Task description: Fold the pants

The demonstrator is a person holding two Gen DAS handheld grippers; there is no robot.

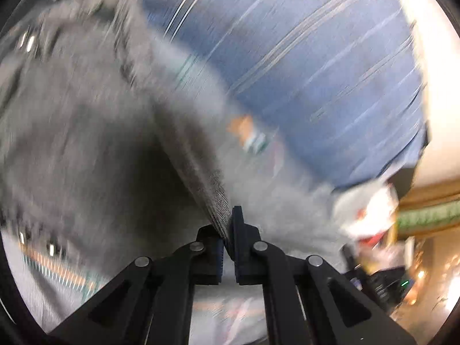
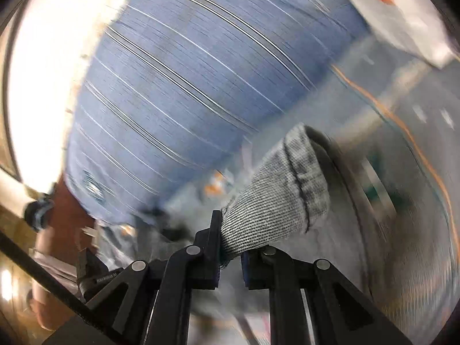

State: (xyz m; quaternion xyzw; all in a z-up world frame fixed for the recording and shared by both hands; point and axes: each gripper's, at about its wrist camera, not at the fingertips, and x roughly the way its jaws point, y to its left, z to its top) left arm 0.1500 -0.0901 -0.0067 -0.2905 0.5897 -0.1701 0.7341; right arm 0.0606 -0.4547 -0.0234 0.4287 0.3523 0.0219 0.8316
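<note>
The grey pants (image 1: 86,132) spread blurred across the left and middle of the left wrist view. One thin edge of them runs down into my left gripper (image 1: 229,230), which is shut on that edge. In the right wrist view a bunched, ribbed grey part of the pants (image 2: 276,198) with a dark seam sticks up from between the black fingers. My right gripper (image 2: 230,244) is shut on this bunch. The rest of the garment trails off blurred to the right.
A person's blue striped shirt (image 2: 184,80) fills the upper part of both views, close in front. The light patterned cloth (image 2: 402,149) under the pants has an orange line. A white bag (image 2: 402,14) lies at the upper right, and a white bundle (image 1: 371,210) at right.
</note>
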